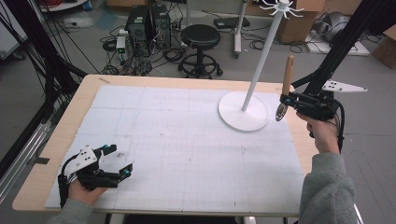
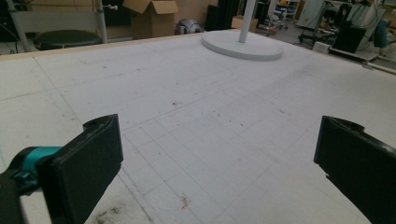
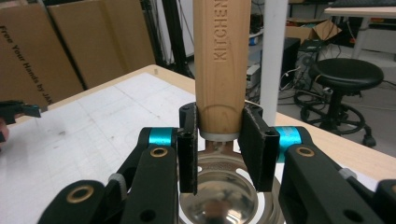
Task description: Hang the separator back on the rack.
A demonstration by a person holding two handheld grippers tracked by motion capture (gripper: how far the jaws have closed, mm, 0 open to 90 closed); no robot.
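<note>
Right gripper (image 1: pixel 286 101) was up off the desk (image 1: pixel 56 140) at the far right edge, just right of the white stand's round base (image 1: pixel 243 110). Its fingers (image 3: pixel 256 142) were closed tight on a ladle (image 1: pixel 286 86), gripping the lower end of the wooden handle (image 3: pixel 219 60) right above the metal collar. Handle stood nearly upright, pointing up, with the shiny metal bowl (image 3: pixel 224 198) hanging below the fingers. "KITCHEN" lettering was stamped on the wood in the right gripper view. In the high view the bowl hung at the right rim of the base; could not tell if it touched anything. The stand's thin white pole (image 1: pixel 264 56) leaned up from the base toward a hook ring at the top, just left of the ladle handle.

Left gripper (image 1: pixel 118 162) was at the near left corner of the desk, low over the white gridded mat (image 1: pixel 187 154), well apart from the ladle and the stand. Its fingers (image 2: pixel 88 163) were spread wide with nothing between them, just bare mat with a few scuff marks. The stand base (image 2: pixel 243 46) showed far ahead in the left gripper view. A black stool (image 1: pixel 201 37) sat on the floor beyond the desk.
</note>
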